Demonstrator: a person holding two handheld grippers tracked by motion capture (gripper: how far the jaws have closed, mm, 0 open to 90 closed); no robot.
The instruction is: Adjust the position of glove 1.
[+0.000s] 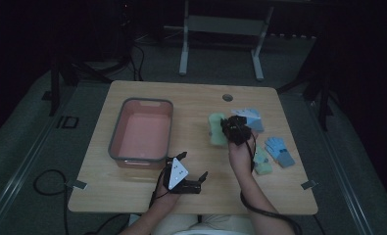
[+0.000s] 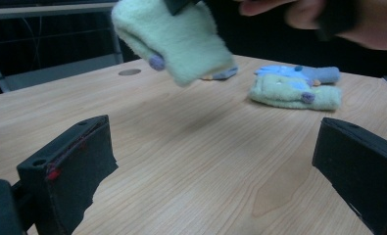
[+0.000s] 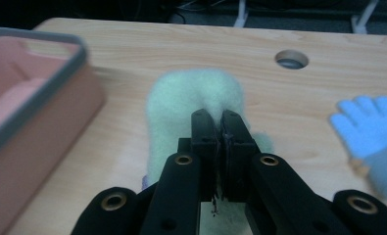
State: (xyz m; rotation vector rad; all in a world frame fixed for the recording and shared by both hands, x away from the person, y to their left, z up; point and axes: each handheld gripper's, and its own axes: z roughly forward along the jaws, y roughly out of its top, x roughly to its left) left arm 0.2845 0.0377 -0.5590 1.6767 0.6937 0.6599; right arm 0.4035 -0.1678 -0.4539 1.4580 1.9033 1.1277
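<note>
Above the middle of the table [image 1: 191, 105], my right gripper [image 1: 236, 129] has its jaws pinched tight on a fuzzy green mitten [image 2: 176, 41], which hangs clear of the wood. Beside the pink bin [image 1: 141, 131], near the front edge, my left gripper [image 1: 188, 174] rests with its jaws spread wide, nothing between them. To the right, another green mitten [image 2: 291, 95] lies touching a blue glove [image 2: 299, 73].
</note>
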